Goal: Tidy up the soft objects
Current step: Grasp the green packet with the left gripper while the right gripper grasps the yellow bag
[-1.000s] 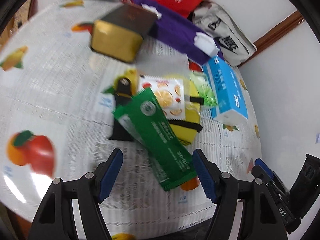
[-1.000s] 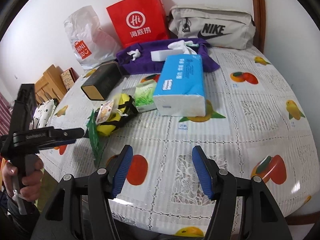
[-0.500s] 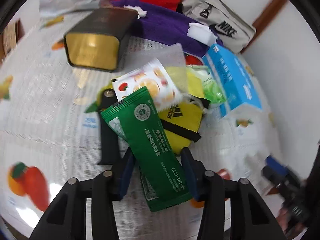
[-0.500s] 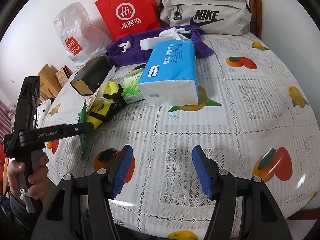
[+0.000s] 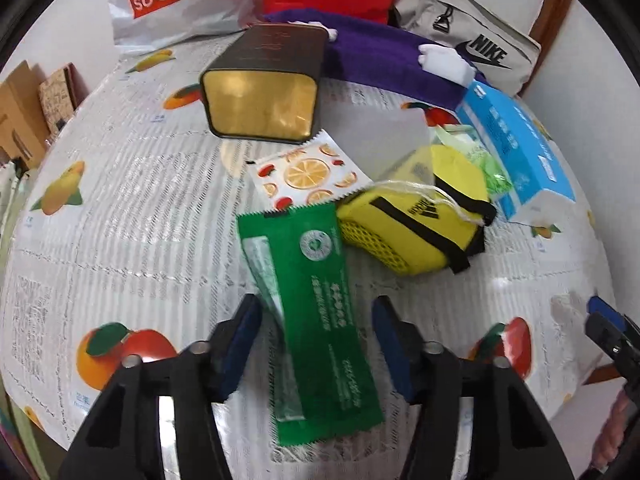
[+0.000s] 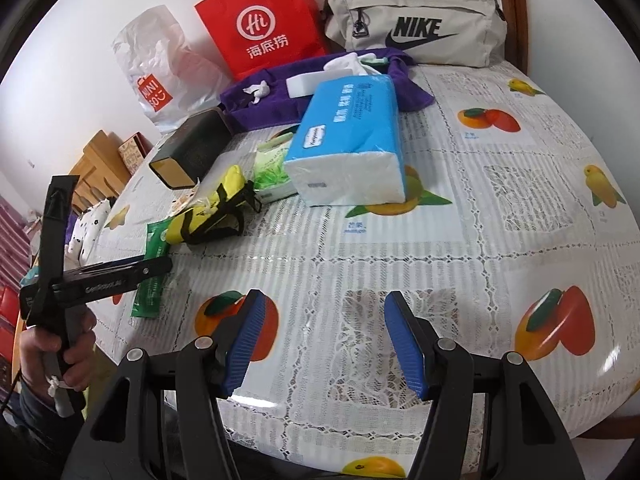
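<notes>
A long green packet [image 5: 320,320] lies on the tablecloth between the fingers of my left gripper [image 5: 316,316], which is open around it with gaps on both sides. It also shows in the right wrist view [image 6: 154,264]. Beyond it lie an orange-print sachet [image 5: 308,176], a yellow Adidas pouch [image 5: 416,220], a green wrapped pack [image 5: 488,164] and a blue tissue pack [image 5: 520,148]. My right gripper [image 6: 324,332] is open and empty above the table's near edge, apart from the blue tissue pack [image 6: 352,140].
A dark tin with a gold bottom [image 5: 264,84] lies on its side behind the sachet. A purple towel [image 5: 384,64], a red paper bag [image 6: 256,20], a Miniso bag [image 6: 160,68] and a Nike bag [image 6: 416,28] line the back. A fruit-print cloth [image 6: 500,200] covers the table.
My left gripper came in over the green packet, narrowed around it, then widened again. The packet has come to lie flat on the table. My right gripper drifted slightly closer to the table.
</notes>
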Demonstrator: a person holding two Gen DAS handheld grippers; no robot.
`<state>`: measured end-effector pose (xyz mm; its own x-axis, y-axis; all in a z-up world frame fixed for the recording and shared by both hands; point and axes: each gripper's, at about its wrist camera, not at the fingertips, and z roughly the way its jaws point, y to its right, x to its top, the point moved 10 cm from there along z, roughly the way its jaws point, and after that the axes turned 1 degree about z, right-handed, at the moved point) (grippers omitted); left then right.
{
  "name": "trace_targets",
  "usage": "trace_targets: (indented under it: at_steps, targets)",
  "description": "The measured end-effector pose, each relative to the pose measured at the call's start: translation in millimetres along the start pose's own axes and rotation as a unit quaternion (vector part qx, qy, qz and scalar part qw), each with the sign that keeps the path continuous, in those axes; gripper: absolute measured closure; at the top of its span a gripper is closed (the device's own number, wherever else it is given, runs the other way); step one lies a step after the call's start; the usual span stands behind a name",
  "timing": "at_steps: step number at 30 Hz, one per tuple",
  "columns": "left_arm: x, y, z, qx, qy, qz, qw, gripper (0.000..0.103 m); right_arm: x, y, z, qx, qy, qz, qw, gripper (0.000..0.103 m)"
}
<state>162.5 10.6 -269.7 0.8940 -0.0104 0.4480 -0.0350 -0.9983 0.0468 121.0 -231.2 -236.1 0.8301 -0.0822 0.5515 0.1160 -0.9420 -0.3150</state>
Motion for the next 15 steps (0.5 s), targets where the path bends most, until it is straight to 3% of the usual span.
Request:
trace_targets:
  at_steps: [2, 4, 15]
  targets:
    - [-1.4, 0.7, 0.3, 0.005, 0.003, 0.013, 0.9999, 0.067, 0.9, -5.5, 0.3, 0.005, -0.001, -0.005, 1.000, 0.042]
    - [-1.2, 1.9, -2.0, -0.013, 0.003, 0.018, 0.9997, 0.075, 2.4, -12.6, 2.0, 0.009, -0.001, -0.010, 1.000, 0.042]
    - [10.4, -42.3, -12.4, -0.006, 0.017, -0.018, 0.9997, 0.076, 29.1, -83.5, 41.6, 0.059, -0.015, -0.069, 0.996, 0.041]
